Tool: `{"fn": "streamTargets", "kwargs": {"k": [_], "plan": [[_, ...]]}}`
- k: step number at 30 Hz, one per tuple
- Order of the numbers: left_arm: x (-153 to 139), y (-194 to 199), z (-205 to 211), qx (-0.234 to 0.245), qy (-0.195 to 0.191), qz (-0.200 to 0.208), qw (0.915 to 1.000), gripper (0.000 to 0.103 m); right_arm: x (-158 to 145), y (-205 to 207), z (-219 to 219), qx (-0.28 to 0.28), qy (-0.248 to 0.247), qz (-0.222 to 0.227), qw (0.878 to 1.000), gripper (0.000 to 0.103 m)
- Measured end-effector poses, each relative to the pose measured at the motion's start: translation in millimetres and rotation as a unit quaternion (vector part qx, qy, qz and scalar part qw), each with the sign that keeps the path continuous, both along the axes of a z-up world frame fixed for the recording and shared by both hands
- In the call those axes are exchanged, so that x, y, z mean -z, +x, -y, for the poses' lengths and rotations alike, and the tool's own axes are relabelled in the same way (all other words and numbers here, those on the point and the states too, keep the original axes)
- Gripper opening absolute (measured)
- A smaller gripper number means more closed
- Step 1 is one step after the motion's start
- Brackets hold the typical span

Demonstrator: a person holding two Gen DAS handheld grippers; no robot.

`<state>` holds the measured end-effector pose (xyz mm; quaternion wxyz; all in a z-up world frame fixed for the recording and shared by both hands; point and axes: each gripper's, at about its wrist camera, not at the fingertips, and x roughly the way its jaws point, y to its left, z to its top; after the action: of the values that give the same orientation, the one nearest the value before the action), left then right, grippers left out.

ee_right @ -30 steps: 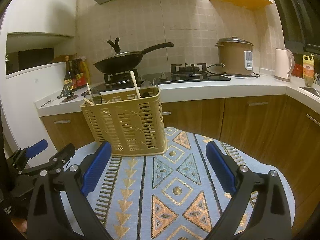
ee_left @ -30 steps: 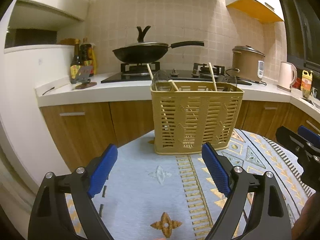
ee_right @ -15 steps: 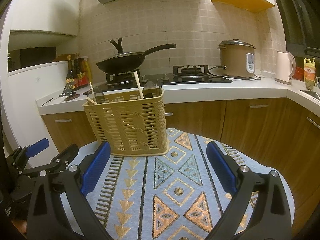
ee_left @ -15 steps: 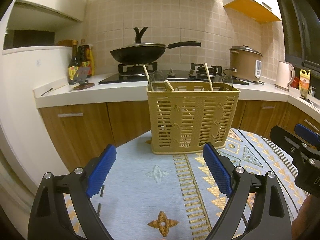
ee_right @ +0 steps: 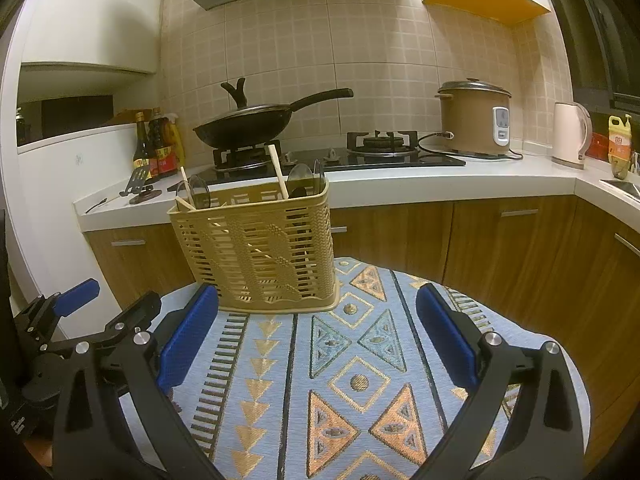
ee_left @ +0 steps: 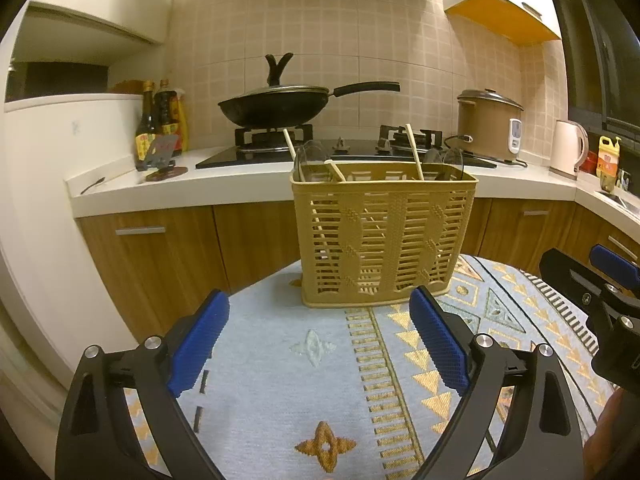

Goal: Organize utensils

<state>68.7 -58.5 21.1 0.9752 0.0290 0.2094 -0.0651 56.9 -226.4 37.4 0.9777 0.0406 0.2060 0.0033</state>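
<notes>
You hold both tools low over the patterned tablecloth [ee_right: 360, 380], jaws spread wide and gripping nothing; the left gripper [ee_left: 320, 344] faces the beige utensil basket [ee_left: 380, 240] square on, at 12 o'clock, while the right gripper [ee_right: 316, 340] has it at 11 o'clock, just past its left pad; the basket stands upright near the table's far edge, chopsticks [ee_left: 414, 152] and clear-bowled spoons [ee_left: 312, 156] already poking above its rim; no loose utensil lies on the cloth in either view, so the sorting looks close to done, or the work now lies inside the basket; if you reach in, come down from above, pinch one chopstick near its top and lift it straight, since the light basket could tip; the left view alone shows the front face and the right gripper at 3 o'clock; the right view alone shows the basket's end wall and the left gripper at 9 o'clock.
</notes>
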Motion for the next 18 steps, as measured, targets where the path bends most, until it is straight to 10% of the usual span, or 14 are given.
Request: {"fn": "streamTargets", "kwargs": {"k": [18], "plan": [[0.9, 1.2, 0.0, 0.002, -0.002, -0.002, 1.0000, 0.089, -0.3, -0.3, -1.7, -0.002, 0.002, -0.002, 1.000, 0.095]]}}
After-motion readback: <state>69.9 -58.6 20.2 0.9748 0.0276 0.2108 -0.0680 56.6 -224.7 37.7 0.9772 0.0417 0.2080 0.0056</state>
